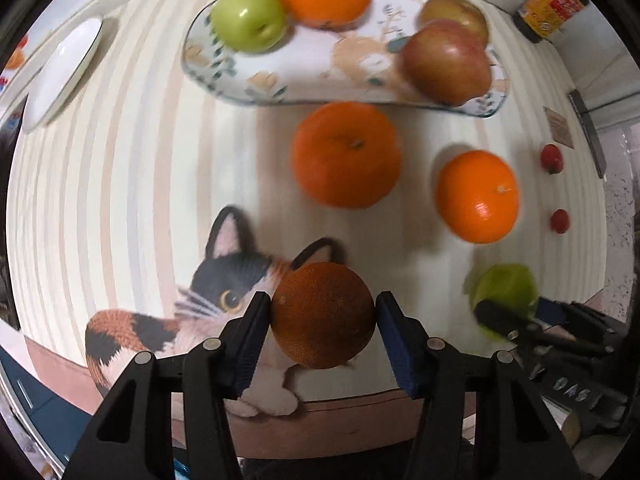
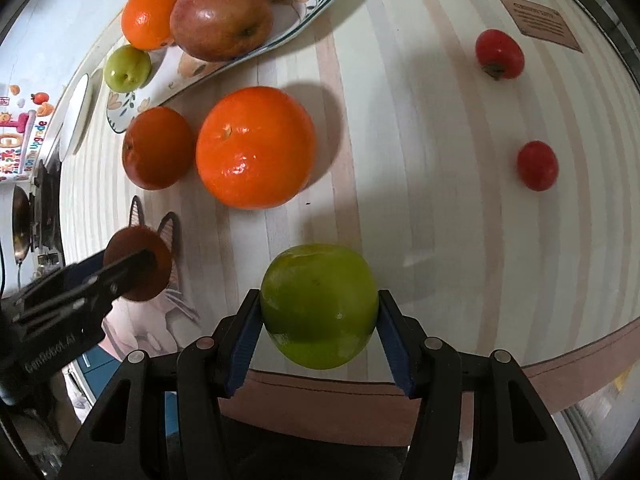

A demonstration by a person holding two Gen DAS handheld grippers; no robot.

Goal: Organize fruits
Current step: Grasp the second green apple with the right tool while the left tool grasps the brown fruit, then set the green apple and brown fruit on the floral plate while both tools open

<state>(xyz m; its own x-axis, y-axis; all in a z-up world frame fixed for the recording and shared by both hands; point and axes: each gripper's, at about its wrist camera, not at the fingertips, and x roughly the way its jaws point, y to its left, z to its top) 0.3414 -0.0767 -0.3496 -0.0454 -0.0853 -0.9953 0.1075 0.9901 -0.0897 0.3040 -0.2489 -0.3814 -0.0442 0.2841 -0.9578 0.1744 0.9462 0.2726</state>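
The left claw [image 1: 323, 316] is clamped on a brown fruit [image 1: 323, 316] over the cat print [image 1: 224, 284]. The right claw [image 2: 320, 312] grips a green apple [image 2: 320, 306]. Ahead, two oranges [image 1: 346, 154] lie loose before the plate [image 1: 280, 84] of fruit; two small red fruits [image 2: 499, 54] lie apart.

Ahead of my left fingers [image 1: 260, 320], two oranges [image 1: 346, 154] [image 1: 476, 196] sit side by side on the worktop [image 1: 120, 160], blocking the straight way to the floral tray [image 1: 280, 84] at the far edge. I see open striped cloth left of them, up to the white plate [image 1: 64, 68]. On the right, two small red fruits [image 2: 499, 59] [image 2: 537, 165] lie well apart with bare room between. The tray's middle is free between its fruit.
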